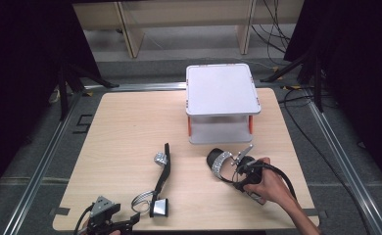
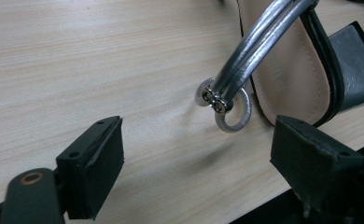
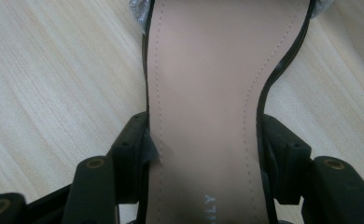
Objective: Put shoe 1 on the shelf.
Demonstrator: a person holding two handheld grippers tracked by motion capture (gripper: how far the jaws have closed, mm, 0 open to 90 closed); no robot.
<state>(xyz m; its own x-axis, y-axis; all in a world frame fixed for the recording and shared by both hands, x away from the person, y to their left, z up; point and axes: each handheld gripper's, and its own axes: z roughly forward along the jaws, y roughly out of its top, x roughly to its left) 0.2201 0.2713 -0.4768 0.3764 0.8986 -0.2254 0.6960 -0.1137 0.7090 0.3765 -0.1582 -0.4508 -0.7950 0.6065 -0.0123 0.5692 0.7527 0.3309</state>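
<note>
Grey floor [image 1: 355,161] (cables [image 1: 297,105] trailing) surrounds the wooden table [image 1: 125,127].

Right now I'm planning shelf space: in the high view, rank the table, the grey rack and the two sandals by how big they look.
1. Table
2. Grey rack
3. The left sandal and the right sandal: unsure, since they lie differently and the right gripper covers part of the right one.

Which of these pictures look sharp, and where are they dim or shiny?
High view: light wooden table evenly lit, surroundings nearly black, detail soft. Left gripper view: silver strap with ring buckle crisp and glinting; the near black jaws slightly soft. Right gripper view: the beige insole of the black sandal is dim and a little blurred.
</note>
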